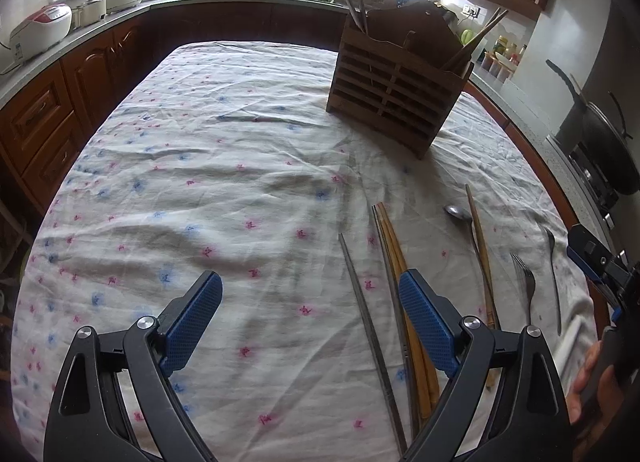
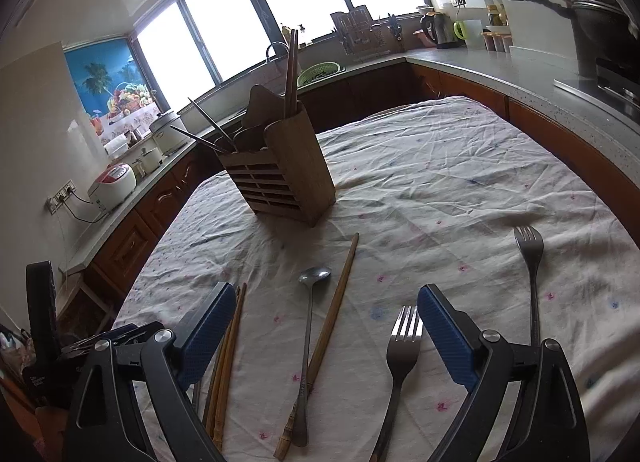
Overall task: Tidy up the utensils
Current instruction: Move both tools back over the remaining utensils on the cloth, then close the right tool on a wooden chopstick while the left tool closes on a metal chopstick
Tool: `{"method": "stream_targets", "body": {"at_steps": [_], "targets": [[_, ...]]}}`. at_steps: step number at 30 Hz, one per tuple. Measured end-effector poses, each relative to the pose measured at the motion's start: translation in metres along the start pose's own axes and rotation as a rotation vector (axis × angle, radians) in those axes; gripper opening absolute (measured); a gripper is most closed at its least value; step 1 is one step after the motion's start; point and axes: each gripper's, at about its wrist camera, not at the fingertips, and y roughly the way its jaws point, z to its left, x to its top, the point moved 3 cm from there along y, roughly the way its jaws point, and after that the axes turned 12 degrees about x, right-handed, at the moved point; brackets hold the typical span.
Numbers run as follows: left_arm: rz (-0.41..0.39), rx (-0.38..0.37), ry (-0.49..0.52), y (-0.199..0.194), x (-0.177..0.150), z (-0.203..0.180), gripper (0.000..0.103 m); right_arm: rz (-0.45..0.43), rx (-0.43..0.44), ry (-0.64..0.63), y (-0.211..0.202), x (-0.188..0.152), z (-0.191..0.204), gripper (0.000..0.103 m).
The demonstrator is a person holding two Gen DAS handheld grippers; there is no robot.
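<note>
Two forks (image 2: 400, 358) lie by the spread right hand-held gripper (image 2: 324, 326), one between its fingers, one outside.

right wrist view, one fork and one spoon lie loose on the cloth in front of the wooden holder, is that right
Not quite: there are two forks, not one. The right wrist view shows one fork between the open fingers of the right gripper and a second fork further right. The one spoon does lie on the cloth in front of the wooden holder.
</note>
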Motion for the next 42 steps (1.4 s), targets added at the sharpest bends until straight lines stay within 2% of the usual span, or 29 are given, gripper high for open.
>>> {"method": "stream_targets", "body": {"at_steps": [1, 6, 8, 11, 15, 17, 19, 24, 29, 34, 36, 37, 39, 42], "targets": [[0.002, 0.001, 0.006, 0.001, 0.000, -0.002, 0.088, 0.005, -0.003, -0.005, 0.002, 0.000, 0.000, 0.089], [0.032, -0.011, 0.034, 0.011, 0.003, -0.010, 0.070, 0.046, -0.013, -0.005, 0.016, 0.002, -0.002, 0.067], [0.038, -0.022, 0.046, 0.013, 0.005, -0.013, 0.060, 0.063, -0.018, -0.003, 0.022, 0.004, -0.005, 0.064], [0.046, -0.031, 0.069, 0.018, 0.008, -0.021, 0.052, 0.084, -0.032, -0.006, 0.031, 0.006, -0.008, 0.057], [0.071, -0.030, 0.102, 0.028, 0.009, -0.031, 0.047, 0.120, -0.049, 0.002, 0.045, 0.009, -0.015, 0.051], [0.098, -0.026, 0.117, 0.037, 0.009, -0.034, 0.034, 0.135, -0.062, 0.011, 0.053, 0.011, -0.020, 0.048], [0.128, -0.023, 0.125, 0.046, 0.007, -0.036, 0.028, 0.149, -0.072, 0.021, 0.061, 0.013, -0.026, 0.045], [0.104, 0.002, 0.158, 0.048, 0.008, -0.042, 0.026, 0.183, -0.098, 0.034, 0.083, 0.020, -0.037, 0.036], [0.094, 0.007, 0.167, 0.050, 0.010, -0.041, 0.015, 0.225, -0.117, 0.015, 0.109, 0.027, -0.040, 0.030], [0.082, 0.002, 0.182, 0.049, 0.011, -0.042, 0.008, 0.282, -0.172, -0.041, 0.133, 0.028, -0.039, 0.021], [0.081, -0.003, 0.178, 0.049, 0.012, -0.042, 0.007, 0.293, -0.205, -0.085, 0.136, 0.028, -0.035, 0.011], [0.081, -0.008, 0.171, 0.049, 0.012, -0.041, 0.007, 0.296, -0.218, -0.106, 0.136, 0.027, -0.034, 0.009], [0.085, -0.028, 0.149, 0.049, 0.013, -0.038, 0.006, 0.294, -0.219, -0.128, 0.135, 0.025, -0.033, 0.008], [0.098, -0.065, 0.113, 0.048, 0.015, -0.031, 0.004, 0.280, -0.165, -0.081, 0.126, 0.025, -0.034, 0.007]]}}
